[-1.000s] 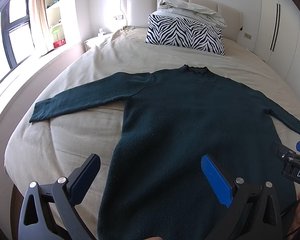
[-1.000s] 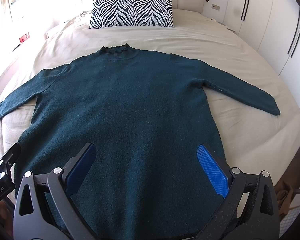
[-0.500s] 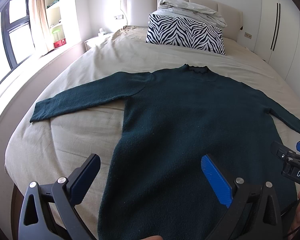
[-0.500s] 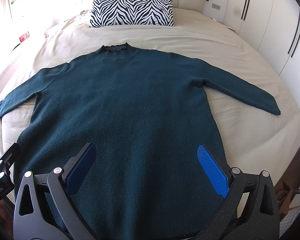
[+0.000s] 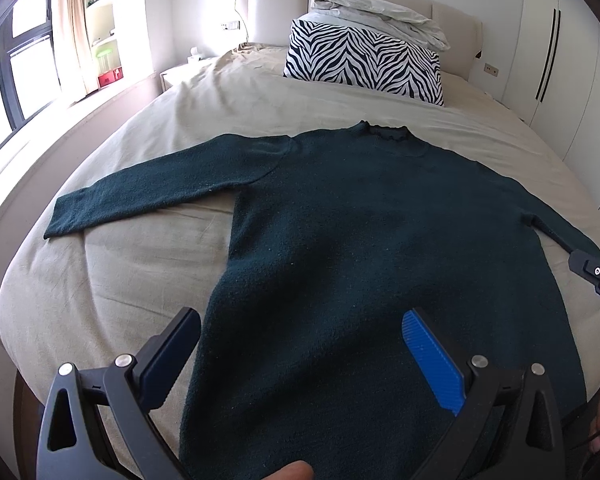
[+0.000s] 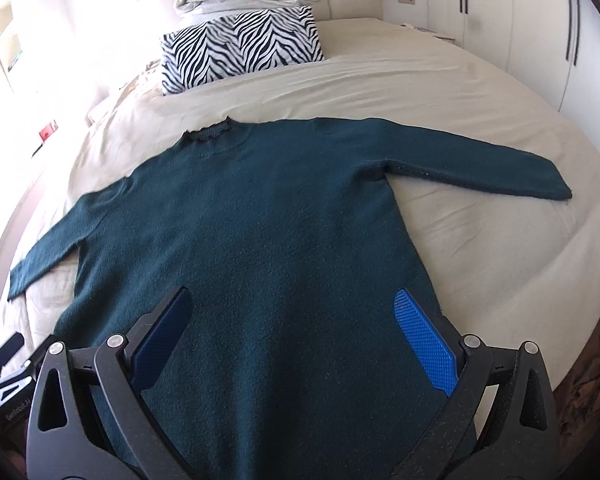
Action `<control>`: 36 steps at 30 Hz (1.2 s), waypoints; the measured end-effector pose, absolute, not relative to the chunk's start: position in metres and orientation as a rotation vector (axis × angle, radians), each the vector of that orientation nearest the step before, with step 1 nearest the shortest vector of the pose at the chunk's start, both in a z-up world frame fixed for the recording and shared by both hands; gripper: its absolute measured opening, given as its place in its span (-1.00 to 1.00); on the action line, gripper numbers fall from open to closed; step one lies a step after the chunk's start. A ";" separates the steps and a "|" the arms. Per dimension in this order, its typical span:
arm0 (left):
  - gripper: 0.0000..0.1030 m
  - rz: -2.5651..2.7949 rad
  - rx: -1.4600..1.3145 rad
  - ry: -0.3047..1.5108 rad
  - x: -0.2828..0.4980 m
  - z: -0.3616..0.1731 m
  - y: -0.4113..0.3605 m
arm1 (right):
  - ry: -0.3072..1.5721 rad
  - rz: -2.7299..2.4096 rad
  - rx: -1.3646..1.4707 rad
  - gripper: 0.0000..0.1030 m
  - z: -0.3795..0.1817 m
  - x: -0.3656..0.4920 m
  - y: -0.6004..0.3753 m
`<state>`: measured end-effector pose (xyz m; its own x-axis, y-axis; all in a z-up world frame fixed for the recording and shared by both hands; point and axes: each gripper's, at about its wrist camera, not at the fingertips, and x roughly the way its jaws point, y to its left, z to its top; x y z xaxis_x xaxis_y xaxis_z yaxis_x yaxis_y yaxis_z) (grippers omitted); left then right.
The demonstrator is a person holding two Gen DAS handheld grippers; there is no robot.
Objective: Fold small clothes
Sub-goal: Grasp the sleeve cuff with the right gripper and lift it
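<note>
Left wrist view: the dark green knitted sweater (image 5: 360,248) is laid flat on the beige bed (image 5: 112,272), collar at 12 o'clock; the left tool (image 5: 300,344) is held apart, empty

Right wrist view: the right tool (image 6: 292,328) is spread above the hem; one knit layer may be pinched, skewing the fold
</note>
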<state>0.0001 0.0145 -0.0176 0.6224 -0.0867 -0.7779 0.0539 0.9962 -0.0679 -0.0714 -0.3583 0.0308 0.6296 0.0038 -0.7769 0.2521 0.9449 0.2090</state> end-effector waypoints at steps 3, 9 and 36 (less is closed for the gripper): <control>1.00 -0.149 -0.163 0.931 0.013 -0.022 0.018 | 0.783 -0.163 0.529 1.00 0.028 -0.077 -0.429; 1.00 -0.207 -0.230 0.910 0.039 -0.023 0.008 | 0.644 -0.305 1.019 0.97 -0.017 -0.084 -0.594; 0.64 -0.474 -0.502 1.073 0.168 -0.070 -0.065 | 0.562 -0.455 1.163 -0.84 -0.108 0.027 -0.829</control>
